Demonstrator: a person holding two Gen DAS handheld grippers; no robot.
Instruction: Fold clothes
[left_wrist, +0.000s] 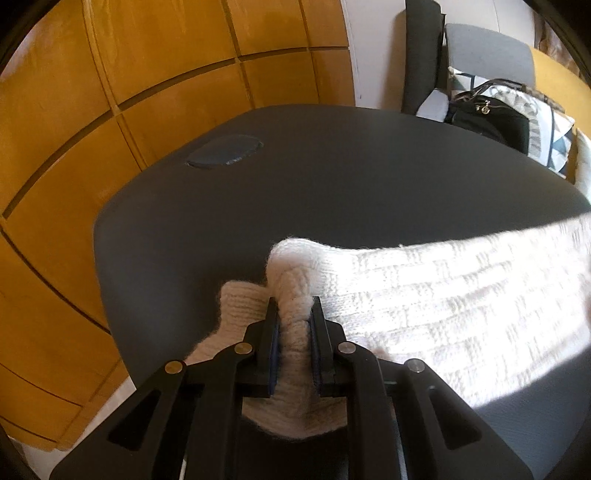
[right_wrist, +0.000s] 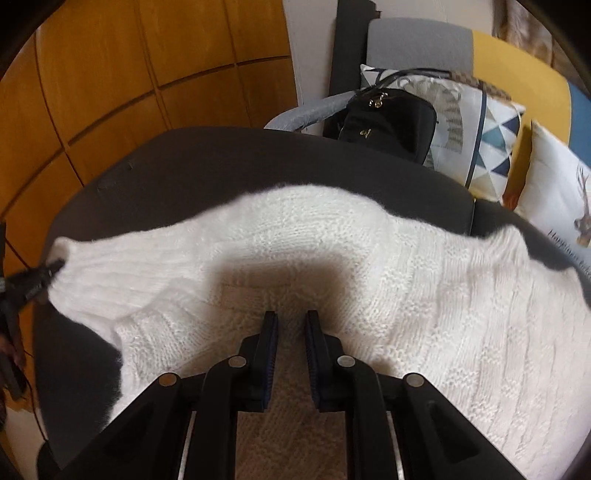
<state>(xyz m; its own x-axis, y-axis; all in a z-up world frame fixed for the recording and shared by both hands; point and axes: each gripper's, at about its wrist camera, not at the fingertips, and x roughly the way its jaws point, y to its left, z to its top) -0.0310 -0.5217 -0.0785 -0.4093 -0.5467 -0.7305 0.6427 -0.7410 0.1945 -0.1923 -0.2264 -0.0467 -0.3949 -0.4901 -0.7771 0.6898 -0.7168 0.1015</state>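
A white knitted sweater (right_wrist: 388, 251) lies spread on the dark grey table (right_wrist: 184, 158). One sleeve (right_wrist: 122, 254) reaches out to the left. My left gripper (left_wrist: 294, 303) is shut on the cuff end of that sleeve (left_wrist: 295, 291), which bunches between the pads and lifts a little off the table (left_wrist: 332, 173). The right wrist view shows the left gripper (right_wrist: 51, 268) at the left edge, pinching the sleeve's tip. My right gripper (right_wrist: 291, 314) hovers over the body of the sweater. Its jaws stand slightly apart with nothing between them, and its shadow falls on the knit.
Behind the table stands a grey chair (right_wrist: 417, 40) with a black bag (right_wrist: 388, 122) and patterned cushions (right_wrist: 491, 140). Wood wall panels (left_wrist: 110, 92) fill the left. A round cap (left_wrist: 225, 151) sits in the table top at the far left.
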